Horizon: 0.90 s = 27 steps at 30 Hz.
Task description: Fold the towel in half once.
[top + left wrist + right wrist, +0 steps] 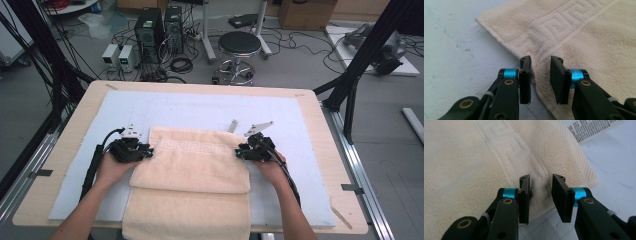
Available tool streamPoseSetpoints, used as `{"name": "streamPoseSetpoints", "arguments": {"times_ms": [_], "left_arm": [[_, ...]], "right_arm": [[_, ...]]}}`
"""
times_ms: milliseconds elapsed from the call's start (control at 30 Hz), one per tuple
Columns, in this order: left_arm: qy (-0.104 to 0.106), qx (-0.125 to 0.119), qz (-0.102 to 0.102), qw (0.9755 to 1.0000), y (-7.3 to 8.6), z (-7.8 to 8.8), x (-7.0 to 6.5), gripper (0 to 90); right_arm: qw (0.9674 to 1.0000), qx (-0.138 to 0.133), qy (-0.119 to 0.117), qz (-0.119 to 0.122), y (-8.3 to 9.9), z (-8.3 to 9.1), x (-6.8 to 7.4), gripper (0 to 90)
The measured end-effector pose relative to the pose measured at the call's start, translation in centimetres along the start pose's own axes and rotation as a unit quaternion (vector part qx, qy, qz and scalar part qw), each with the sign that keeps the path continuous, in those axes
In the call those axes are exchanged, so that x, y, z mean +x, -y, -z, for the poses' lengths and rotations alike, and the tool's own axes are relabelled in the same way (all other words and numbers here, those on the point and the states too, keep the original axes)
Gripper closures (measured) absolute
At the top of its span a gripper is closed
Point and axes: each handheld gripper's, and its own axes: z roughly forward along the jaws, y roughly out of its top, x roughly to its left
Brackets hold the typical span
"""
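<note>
Left gripper: jaws narrow, a ridge of cream terry towel pinched up between the pads at the towel's side edge, just below the woven meander band. In the left gripper view the cloth bunches into a fold between the pads; they appear to press on it.

Right gripper: jaws equally narrow, set astride the opposite side edge of the towel. A raised crease of cloth sits between the pads and looks nipped. A white printed care label lies at the towel's corner beyond the ribbed hem.

High view: left gripper and right gripper face each other across the towel, each held in one hand, left hand and right hand, at the level of the band. The towel lies folded, upper layer over a longer lower layer whose near end hangs over the tabletop's front edge. It rests on a pale blue-white mat covering the wooden tabletop. Black cables trail back along both forearms.
</note>
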Motion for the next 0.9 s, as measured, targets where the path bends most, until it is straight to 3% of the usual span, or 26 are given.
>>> {"name": "streamPoseSetpoints", "arguments": {"times_ms": [267,433,567,700,900], "left_arm": [[0.006,0.002,0.006,1.0000,-0.1,0.1,0.2,79.9],[0.002,-0.001,0.009,1.0000,-0.1,0.4,0.4,81.0],[0.010,-0.025,0.035,0.9990,-0.1,1.3,0.8,81.5],[0.016,-0.053,0.043,0.9975,-0.4,3.1,0.4,82.1],[0.024,-0.098,0.011,0.9949,0.1,7.6,-1.9,82.2]], "right_arm": [[0.9997,0.003,-0.012,-0.021,-0.1,0.1,-0.6,79.6],[0.9996,0.002,-0.023,-0.015,-0.3,0.2,-0.5,84.1],[0.9988,-0.007,-0.044,-0.018,-0.3,0.6,-0.4,84.3],[0.9975,-0.032,-0.061,-0.018,-0.7,2.5,0.1,84.1],[0.9945,-0.077,-0.064,0.030,-1.0,7.4,3.5,84.2]]}}
